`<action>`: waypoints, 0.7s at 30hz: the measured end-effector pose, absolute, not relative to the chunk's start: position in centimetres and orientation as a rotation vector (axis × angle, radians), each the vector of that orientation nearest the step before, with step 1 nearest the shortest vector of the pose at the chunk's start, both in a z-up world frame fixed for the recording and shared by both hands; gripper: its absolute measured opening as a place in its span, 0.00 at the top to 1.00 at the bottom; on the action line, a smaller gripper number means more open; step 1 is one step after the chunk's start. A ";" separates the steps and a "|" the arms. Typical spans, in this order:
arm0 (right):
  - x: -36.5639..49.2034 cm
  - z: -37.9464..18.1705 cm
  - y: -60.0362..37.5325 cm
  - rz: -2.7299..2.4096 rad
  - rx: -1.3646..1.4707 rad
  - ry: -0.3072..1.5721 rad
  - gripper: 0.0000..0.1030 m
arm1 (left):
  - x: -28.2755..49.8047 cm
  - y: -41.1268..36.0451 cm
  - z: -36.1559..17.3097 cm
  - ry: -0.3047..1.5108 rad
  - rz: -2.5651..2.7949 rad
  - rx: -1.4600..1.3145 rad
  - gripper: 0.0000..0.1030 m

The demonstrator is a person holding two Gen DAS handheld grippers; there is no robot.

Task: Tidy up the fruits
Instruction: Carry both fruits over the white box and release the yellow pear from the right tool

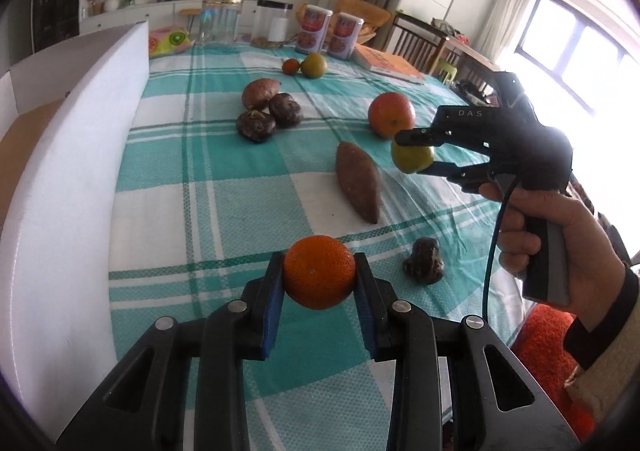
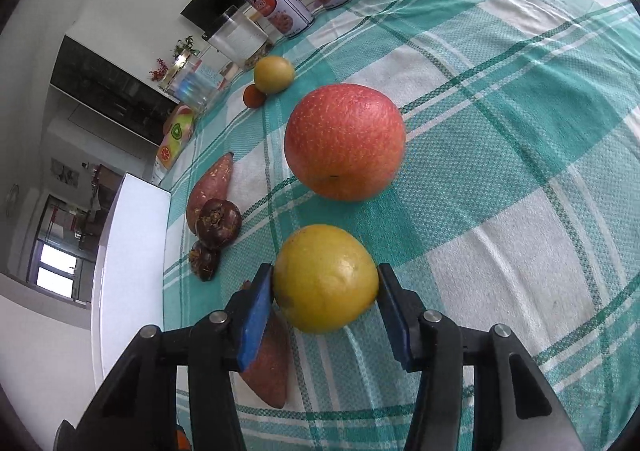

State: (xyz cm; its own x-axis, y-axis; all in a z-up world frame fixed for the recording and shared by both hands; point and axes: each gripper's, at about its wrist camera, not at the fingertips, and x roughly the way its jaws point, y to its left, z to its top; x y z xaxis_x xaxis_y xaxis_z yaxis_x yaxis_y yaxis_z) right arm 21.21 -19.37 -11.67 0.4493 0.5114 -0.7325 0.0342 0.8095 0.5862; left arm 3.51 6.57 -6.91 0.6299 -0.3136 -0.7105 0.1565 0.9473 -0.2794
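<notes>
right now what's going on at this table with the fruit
A person is sorting fruit on a teal-and-white checked tablecloth with a handheld gripper in each hand. The left gripper is shut on a small round orange mandarin, lifted off the cloth. The right gripper is clamped on a round yellow-green citrus. A large red-orange fruit, a long brown sweet potato and several dark mangosteens are on the cloth.
</notes>
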 end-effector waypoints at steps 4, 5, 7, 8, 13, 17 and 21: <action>18.6 -10.3 -20.0 0.400 0.620 1.056 0.51 | 2.5 6.9 -4.9 0.820 -0.312 -0.249 0.68; 18.1 -9.9 -19.7 0.429 0.630 1.054 0.50 | 2.3 7.2 -4.2 0.813 -0.321 -0.265 0.68; 17.2 -8.6 -18.4 0.493 0.642 1.049 0.50 | 1.5 8.2 -2.4 0.795 -0.344 -0.312 0.68; 16.8 -7.8 -17.3 0.537 0.645 1.046 0.50 | 1.0 9.1 -1.4 0.784 -0.350 -0.337 0.68; 14.2 -2.8 -8.1 0.816 0.600 1.036 0.50 | -2.2 15.6 3.5 0.670 -0.221 -0.377 0.68; 11.6 -0.2 1.1 1.023 0.501 1.059 0.50 | -4.0 21.9 3.8 0.649 0.029 -0.349 0.67; 9.1 -0.5 8.8 1.114 0.335 1.099 0.50 | -4.6 27.0 0.9 0.714 0.267 -0.340 0.67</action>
State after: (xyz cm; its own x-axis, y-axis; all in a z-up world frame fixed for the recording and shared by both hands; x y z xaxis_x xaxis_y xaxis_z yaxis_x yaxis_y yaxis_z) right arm 9.06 8.76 -0.51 0.0156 0.8436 -0.5367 -0.5477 0.4563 0.7013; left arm -4.61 27.01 0.93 0.7261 0.1222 -0.6767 -0.3512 0.9120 -0.2121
